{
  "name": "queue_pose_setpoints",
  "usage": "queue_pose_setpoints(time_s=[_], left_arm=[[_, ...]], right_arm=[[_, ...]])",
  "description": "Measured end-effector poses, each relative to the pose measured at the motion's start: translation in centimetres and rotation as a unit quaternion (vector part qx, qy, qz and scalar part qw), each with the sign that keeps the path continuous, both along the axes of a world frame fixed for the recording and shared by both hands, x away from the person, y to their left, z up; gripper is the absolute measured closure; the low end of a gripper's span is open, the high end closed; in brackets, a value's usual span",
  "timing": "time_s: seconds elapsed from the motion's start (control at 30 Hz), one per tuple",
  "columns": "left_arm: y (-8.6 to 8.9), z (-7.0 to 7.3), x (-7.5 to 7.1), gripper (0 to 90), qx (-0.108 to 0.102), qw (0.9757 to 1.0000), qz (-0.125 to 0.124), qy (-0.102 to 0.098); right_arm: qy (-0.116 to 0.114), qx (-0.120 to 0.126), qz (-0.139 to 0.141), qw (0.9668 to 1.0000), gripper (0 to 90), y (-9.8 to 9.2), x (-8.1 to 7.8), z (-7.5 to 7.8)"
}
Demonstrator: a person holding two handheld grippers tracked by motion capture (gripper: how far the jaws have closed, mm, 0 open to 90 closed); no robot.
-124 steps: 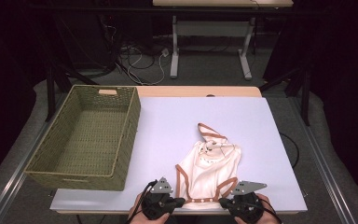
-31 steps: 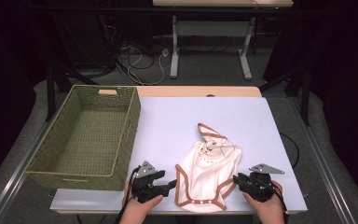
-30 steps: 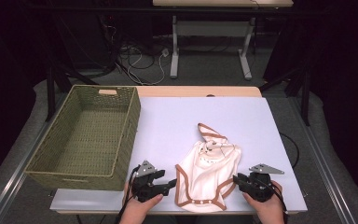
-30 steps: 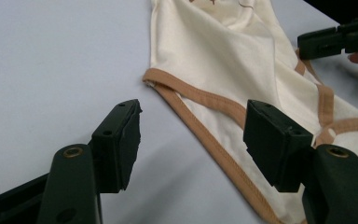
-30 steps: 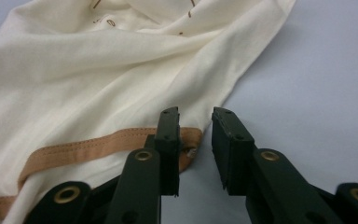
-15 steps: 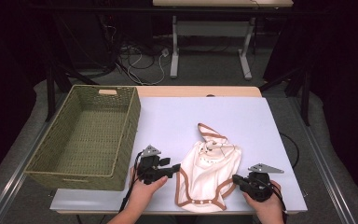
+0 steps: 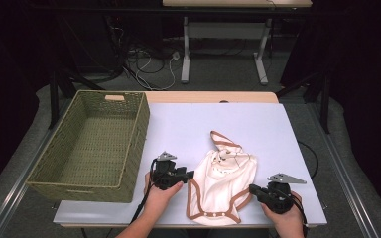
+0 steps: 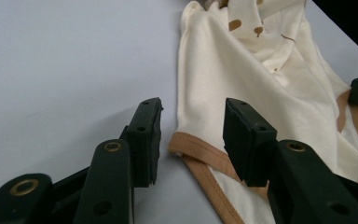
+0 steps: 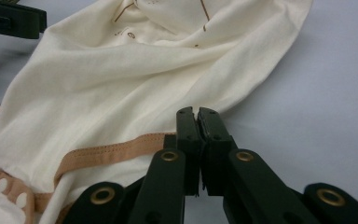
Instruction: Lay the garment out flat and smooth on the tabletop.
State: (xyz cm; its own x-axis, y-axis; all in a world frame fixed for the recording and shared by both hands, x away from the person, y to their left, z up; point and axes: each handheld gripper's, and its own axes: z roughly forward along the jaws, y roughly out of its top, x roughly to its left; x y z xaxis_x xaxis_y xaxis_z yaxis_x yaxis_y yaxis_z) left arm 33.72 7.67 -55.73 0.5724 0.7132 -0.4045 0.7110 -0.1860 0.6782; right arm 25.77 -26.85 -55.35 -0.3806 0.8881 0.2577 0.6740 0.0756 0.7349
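A cream baby bodysuit [image 7: 223,183] with tan trim lies crumpled on the white table [image 7: 188,129], near the front edge. At the garment's left edge my left gripper [image 7: 188,174] has its jaws apart, and they have just been closing. In the left gripper view the tan hem [image 8: 200,149] runs between the left gripper [image 8: 193,112] jaws, and the pads are not pressing on it. My right gripper [image 7: 252,189] is at the garment's right edge. In the right gripper view, the right gripper [image 9: 197,116] is shut on that cloth edge, where the tan trim [image 9: 112,151] meets the jaws.
A woven green basket [image 7: 92,144] stands on the table's left part, close beside my left hand. Bare table lies behind the bodysuit. Beyond the table are desk legs and cables on the floor.
My left gripper has moved away from the front edge and in toward the bodysuit's left hem, with its jaws narrower. The right hand has stayed put.
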Motion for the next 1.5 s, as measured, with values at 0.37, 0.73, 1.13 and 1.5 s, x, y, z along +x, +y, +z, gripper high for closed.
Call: queue_pose_setpoints(time_s=[0.37, 0.73, 1.13, 1.5], left_arm=[[-0.6, -0.6, -0.1, 63.4, 0.007, 0.9998, -0.008, 0.015], [-0.8, -0.7, -0.2, 84.0, 0.023, 0.9995, -0.016, 0.014], [0.1, 0.2, -0.9, 87.8, 0.039, 0.999, -0.017, -0.015], [2.2, 1.1, -2.0, 87.8, 0.043, 0.9987, -0.006, -0.027]], right_arm=[[-0.004, 0.003, 0.003, 1.0, 87.8, -0.1, 0.0, 0.0], [-0.003, 0.007, -0.001, 1.0, 87.9, -0.2, -0.1, 0.2], [-0.012, 0.013, -0.008, 0.9998, 87.9, -0.7, -0.2, 0.6], [-0.018, 0.022, -0.02, 0.9994, 87.9, -1.2, -0.2, 1.1]])
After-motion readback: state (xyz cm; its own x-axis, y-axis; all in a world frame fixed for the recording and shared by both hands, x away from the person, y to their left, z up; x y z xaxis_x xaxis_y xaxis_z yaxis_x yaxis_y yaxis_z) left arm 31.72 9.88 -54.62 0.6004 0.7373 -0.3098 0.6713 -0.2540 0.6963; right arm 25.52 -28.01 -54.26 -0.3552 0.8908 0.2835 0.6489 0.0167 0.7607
